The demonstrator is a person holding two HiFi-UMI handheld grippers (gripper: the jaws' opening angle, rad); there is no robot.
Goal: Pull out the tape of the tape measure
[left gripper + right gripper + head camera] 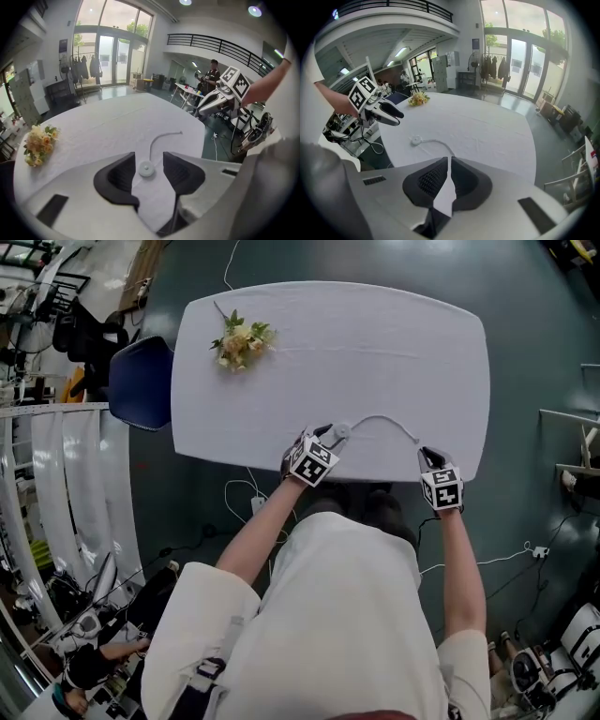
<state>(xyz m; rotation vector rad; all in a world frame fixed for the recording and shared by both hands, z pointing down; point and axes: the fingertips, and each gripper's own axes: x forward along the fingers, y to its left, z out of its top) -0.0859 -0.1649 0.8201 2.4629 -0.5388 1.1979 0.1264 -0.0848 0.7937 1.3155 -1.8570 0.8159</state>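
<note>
The tape measure is a small white round case (pixel 342 430) near the front edge of the white table (pixel 375 334). Its thin white tape (pixel 384 419) lies pulled out in a curve toward the right. My left gripper (pixel 326 435) hovers just above the case (pixel 146 168) with jaws open, and the case shows between them without touching the pads. The tape's free end (pixel 180 132) rests on the cloth. My right gripper (pixel 427 456) hangs above that end, its jaws (pixel 449 161) together with nothing in them. The case (pixel 415 139) lies off to its left.
A bunch of pale flowers (pixel 242 341) lies at the table's far left. A dark blue chair (pixel 141 381) stands against the left edge. Cables (pixel 246 495) trail on the floor by the front edge. A person stands far off in the room (pixel 212 75).
</note>
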